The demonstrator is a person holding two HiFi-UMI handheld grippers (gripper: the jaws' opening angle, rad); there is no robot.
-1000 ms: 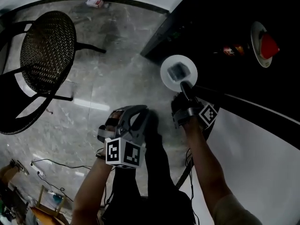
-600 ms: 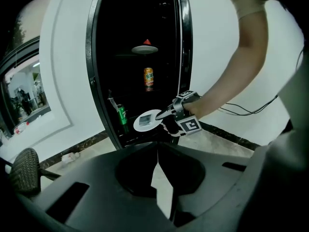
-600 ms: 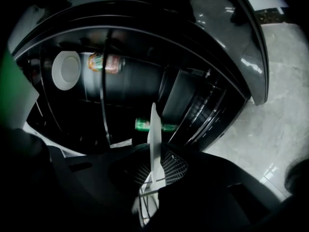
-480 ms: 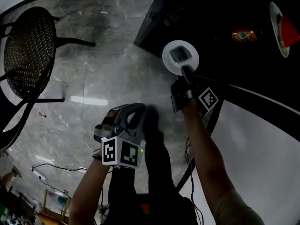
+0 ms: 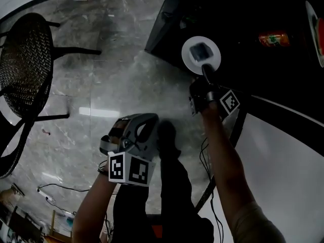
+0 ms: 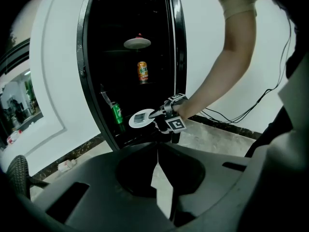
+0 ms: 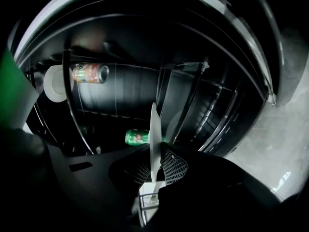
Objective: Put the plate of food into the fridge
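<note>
I see the round white plate point(image 5: 210, 63) at the open dark fridge's point(image 5: 238, 14) mouth, just ahead of my right gripper point(image 5: 204, 70). The black mesh chair point(image 5: 23, 65) stands well to the left.

Left gripper point(image 6: 158, 151): jaws pressed together, nothing between them, held close to the body. Right gripper point(image 5: 204, 75): forearm point(image 5: 223, 151) stretched forward, jaws clamped on the plate point(image 5: 201, 54) rim (edge-on between the pads).
</note>
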